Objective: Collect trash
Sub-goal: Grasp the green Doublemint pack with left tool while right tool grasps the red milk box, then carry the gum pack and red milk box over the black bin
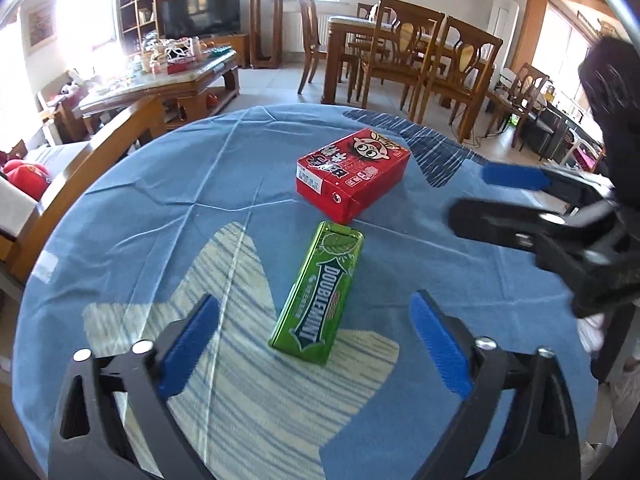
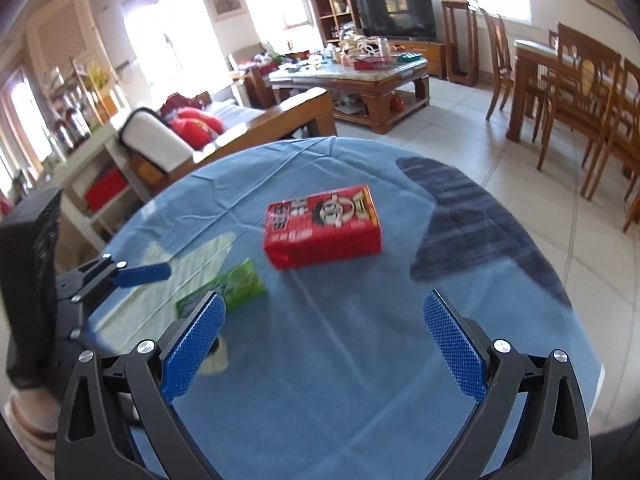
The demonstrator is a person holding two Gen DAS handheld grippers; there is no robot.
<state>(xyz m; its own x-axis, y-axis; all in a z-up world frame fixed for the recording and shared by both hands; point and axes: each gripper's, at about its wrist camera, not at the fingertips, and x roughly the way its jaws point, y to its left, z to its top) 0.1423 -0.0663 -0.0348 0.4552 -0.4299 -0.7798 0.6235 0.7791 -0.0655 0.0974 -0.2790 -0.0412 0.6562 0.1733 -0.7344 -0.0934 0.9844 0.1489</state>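
Observation:
A green Doublemint gum pack (image 1: 320, 296) lies flat on the blue tablecloth (image 1: 160, 200), its near end between the blue pads of my left gripper (image 1: 314, 300). The pads stand wide and clear of it, so the gripper is open. Just beyond the pack sits a red carton (image 1: 352, 176) with a cartoon face. My right gripper (image 2: 324, 298) hovers open over bare cloth (image 2: 320, 380), with the red carton (image 2: 324, 228) ahead and the green pack (image 2: 236, 284) at its left finger. It also shows in the left wrist view, entering from the right (image 1: 470, 196).
The round table's edge curves close behind the carton. A wooden sofa arm (image 1: 100, 152) lies to the left, and a cluttered coffee table (image 2: 360, 76) stands farther back. Dining chairs (image 1: 420, 52) stand beyond on tiled floor. A dark sleeve (image 1: 612, 92) is at the right.

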